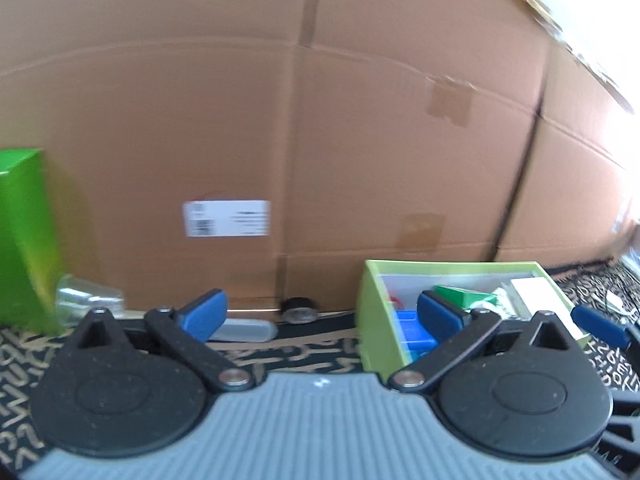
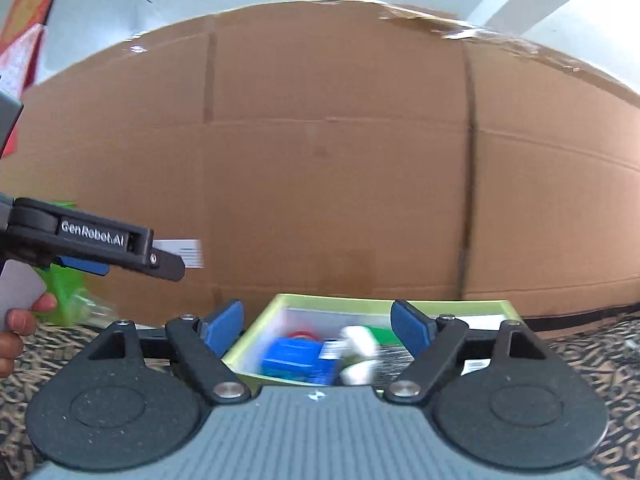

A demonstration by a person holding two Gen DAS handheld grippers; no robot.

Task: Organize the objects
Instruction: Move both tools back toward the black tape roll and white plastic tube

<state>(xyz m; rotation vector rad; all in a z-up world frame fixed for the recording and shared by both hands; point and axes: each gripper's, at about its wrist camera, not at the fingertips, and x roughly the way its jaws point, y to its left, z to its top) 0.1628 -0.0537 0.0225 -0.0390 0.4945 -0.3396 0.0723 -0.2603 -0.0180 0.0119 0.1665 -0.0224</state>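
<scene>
Tray (image 2: 256,344): green, open-topped, on the patterned surface (image 1: 280,348) against the cardboard box (image 1: 320,120), already holding blue, green and white items, so I take it as the collection point. Right gripper (image 2: 318,322) hangs just before it, jaws wide and empty; left gripper (image 1: 320,310) likewise spread, holding nothing. Loose strays to the left: clear cup (image 1: 86,300), grey case (image 1: 246,330), black roll (image 1: 299,309), green carton (image 1: 24,236); nothing blocks them.

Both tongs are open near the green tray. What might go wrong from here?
The clear plastic cup lies tipped beside the tall green box; a nudge may roll it. The green tray already looks crowded, so added items may spill. The left tongs and right tongs work close together and may collide.
</scene>
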